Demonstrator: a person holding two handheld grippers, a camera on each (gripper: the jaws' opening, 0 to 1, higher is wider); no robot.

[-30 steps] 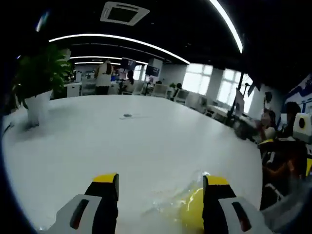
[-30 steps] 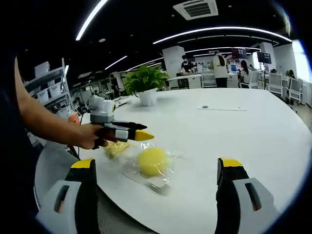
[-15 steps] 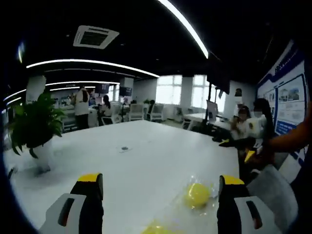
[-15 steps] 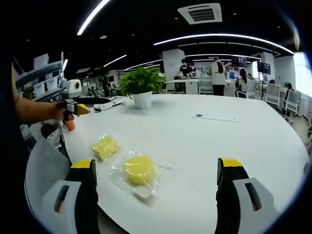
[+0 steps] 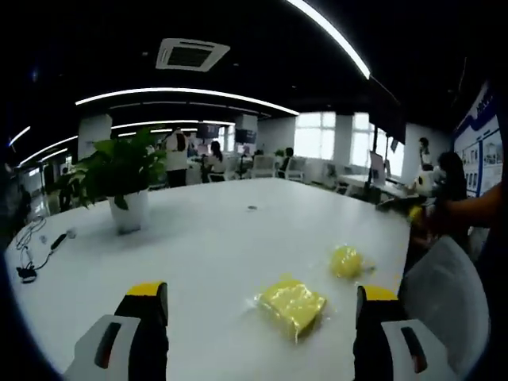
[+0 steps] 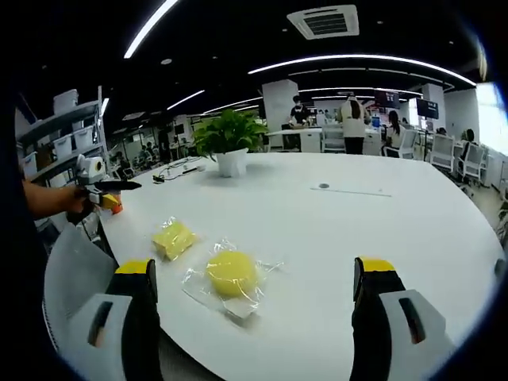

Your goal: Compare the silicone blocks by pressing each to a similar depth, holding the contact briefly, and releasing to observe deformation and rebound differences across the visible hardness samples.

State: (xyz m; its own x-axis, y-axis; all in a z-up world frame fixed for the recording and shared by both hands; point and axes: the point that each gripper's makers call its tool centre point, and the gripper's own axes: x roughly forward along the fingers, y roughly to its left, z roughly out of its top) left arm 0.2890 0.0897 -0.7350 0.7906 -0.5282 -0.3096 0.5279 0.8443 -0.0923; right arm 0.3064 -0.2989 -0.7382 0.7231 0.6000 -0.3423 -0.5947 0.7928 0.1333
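Two yellow silicone blocks lie in clear bags on the white table (image 6: 381, 230). The round block (image 6: 231, 272) is in front of my right gripper (image 6: 254, 267), which is open and empty, short of the bag. The flat square block (image 6: 173, 236) lies to its left. In the left gripper view the square block (image 5: 291, 304) sits just ahead of my left gripper (image 5: 260, 292), open, touching nothing, and the round block (image 5: 345, 260) lies further right. The left gripper (image 6: 99, 190) shows in a hand at the table's edge, away from both blocks. The right gripper (image 5: 417, 210) shows at far right.
A potted plant (image 6: 230, 136) stands further back on the table, with cables (image 5: 36, 254) near it. A grey chair back (image 6: 75, 270) is at the table's near edge. Several people and desks are in the background.
The left gripper has drawn back from the blocks to the table's edge. Its view has swung, so both blocks now lie ahead of it. The right gripper has barely moved.
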